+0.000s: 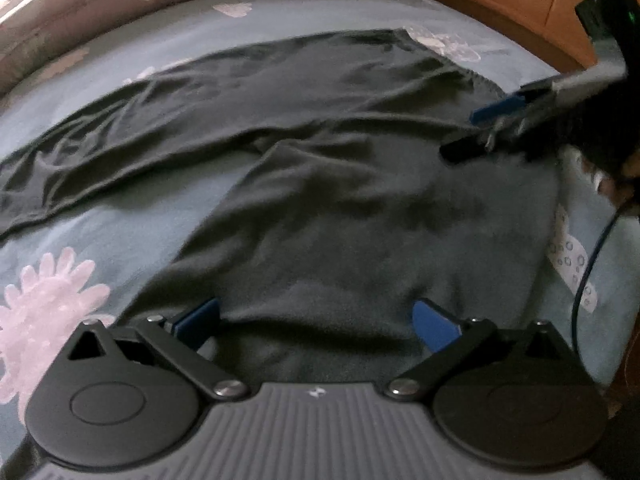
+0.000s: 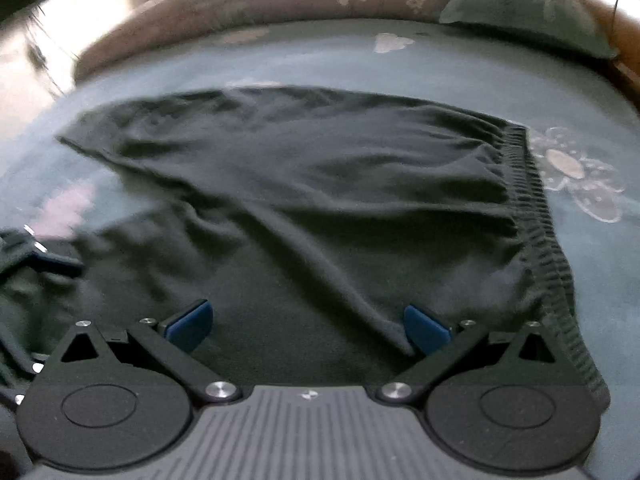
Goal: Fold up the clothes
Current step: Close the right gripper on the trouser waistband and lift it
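A green pillow (image 2: pixel 528 8) rests on the floral bedsheet (image 2: pixel 440 64).

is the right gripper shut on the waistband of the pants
No, the right gripper is open, its blue fingers spread apart over the dark pants, with the elastic waistband off to the side.

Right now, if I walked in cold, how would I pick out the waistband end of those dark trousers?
Start at the big bed with the blue-grey floral sheet; the dark green trousers lie spread across its middle. Follow the cloth towards the dark green pillow side. There the ribbed, gathered elastic waistband runs as a puckered strip along the edge, beside a pale printed flower; the rest is smooth fabric.
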A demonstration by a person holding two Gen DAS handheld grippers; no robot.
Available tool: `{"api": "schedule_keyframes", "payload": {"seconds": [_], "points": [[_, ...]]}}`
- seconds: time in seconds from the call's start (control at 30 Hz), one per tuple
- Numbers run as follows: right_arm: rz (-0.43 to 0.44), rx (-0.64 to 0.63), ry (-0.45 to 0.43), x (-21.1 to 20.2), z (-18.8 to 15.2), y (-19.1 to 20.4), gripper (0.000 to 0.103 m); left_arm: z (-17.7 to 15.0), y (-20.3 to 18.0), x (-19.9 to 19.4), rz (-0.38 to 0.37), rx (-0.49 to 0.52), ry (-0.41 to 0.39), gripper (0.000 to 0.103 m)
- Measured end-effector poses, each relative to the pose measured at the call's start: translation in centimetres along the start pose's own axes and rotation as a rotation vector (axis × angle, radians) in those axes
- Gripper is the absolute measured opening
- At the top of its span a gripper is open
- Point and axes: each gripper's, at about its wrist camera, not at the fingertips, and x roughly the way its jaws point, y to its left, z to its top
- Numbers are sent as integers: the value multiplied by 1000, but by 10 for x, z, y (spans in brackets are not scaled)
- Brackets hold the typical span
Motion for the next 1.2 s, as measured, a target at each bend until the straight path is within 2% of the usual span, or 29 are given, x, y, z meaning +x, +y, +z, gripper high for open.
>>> {"api": "schedule_keyframes", "payload": {"seconds": [0.1,0.27,0.4,0.57,0.67,0.77,0.9,1.1,1.2], "points": [[68,76,-80,-19,25,-37,103,-3,2,0,-26,6,11,102],[119,273,-134,-21,70,-130,103,-8,5,5,-32,-8,14,102],[161,408,-77,2,95,-195,103,-7,8,7,-40,7,14,102],[220,487,-7,35,107,-239,103,-6,9,9,-39,22,14,102],[305,548,2,52,106,-253,103,-7,11,9,-45,26,9,102],[359,533,1,63,106,-254,103,-7,11,9,-48,30,5,102],[395,487,-6,73,113,-249,103,-7,11,11,-47,34,0,102],[442,504,-43,89,124,-248,103,-4,10,12,-37,26,-2,102],[484,470,-11,84,117,-244,103,-4,11,12,-44,23,-3,102]]}}
